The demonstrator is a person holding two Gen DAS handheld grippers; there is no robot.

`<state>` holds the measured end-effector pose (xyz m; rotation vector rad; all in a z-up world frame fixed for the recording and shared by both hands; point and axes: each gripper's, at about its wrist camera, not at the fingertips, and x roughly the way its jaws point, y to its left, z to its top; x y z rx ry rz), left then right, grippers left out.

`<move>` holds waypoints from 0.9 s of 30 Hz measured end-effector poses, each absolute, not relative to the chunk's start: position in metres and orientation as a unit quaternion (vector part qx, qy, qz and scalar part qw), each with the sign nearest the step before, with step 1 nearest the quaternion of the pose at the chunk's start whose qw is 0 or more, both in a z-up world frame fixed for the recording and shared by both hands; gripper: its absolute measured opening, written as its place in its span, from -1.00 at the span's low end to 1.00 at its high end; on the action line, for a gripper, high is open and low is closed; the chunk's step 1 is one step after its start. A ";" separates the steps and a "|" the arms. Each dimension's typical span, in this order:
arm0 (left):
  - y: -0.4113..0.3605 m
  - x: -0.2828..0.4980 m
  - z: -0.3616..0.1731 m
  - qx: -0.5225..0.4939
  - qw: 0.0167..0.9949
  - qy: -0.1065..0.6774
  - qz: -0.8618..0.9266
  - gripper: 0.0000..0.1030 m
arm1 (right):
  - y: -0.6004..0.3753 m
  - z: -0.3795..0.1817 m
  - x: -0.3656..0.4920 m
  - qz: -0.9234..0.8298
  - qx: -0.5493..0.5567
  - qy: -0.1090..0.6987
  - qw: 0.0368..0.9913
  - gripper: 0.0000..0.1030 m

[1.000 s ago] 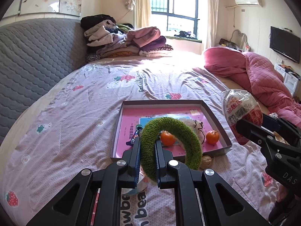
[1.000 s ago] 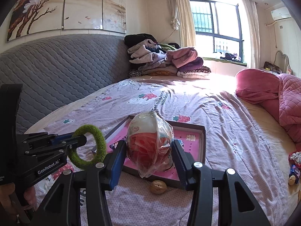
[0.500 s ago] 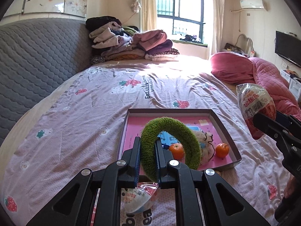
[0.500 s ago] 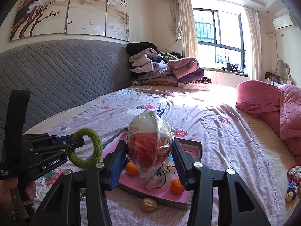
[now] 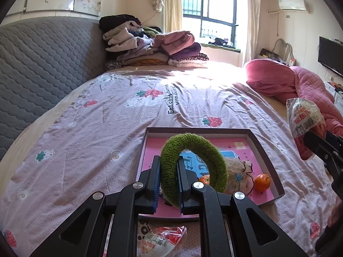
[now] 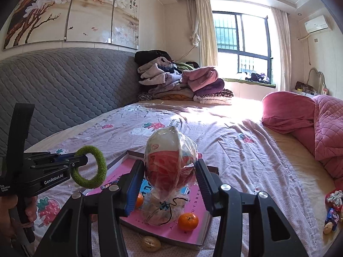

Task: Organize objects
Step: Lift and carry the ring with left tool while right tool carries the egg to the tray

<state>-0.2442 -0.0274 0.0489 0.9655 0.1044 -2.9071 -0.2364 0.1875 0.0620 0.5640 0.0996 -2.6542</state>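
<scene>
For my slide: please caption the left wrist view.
Left gripper clamps a green fuzzy ring above the pink tray.

Your left hand-held gripper [image 5: 168,178] is matte black with blue ribbed pads and silver screws; white "GenRobot.AI" lettering marks its side. Your right hand-held gripper [image 6: 169,184] looks the same.

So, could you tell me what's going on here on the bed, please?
A person is tidying small things into a shallow pink-lined box on the bed, a handheld gripper in each hand. The left gripper is shut on a fuzzy green ring, held above the box. The right gripper holds a plastic-wrapped snack bag over it. Two small oranges and a mesh pouch lie inside; a walnut sits just outside.
</scene>
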 end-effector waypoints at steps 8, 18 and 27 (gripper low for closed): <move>-0.025 -0.261 0.037 0.319 0.036 0.041 -0.946 -0.72 | 0.183 0.049 -0.248 -0.954 0.211 0.043 0.211 -0.04; -0.025 -0.283 0.018 0.343 0.044 0.044 -0.937 -0.71 | 0.173 0.024 -0.260 -0.949 0.225 0.059 0.213 -0.04; -0.030 -0.296 -0.003 0.371 0.049 0.050 -0.926 -0.71 | 0.162 0.000 -0.269 -0.941 0.253 0.076 0.213 -0.04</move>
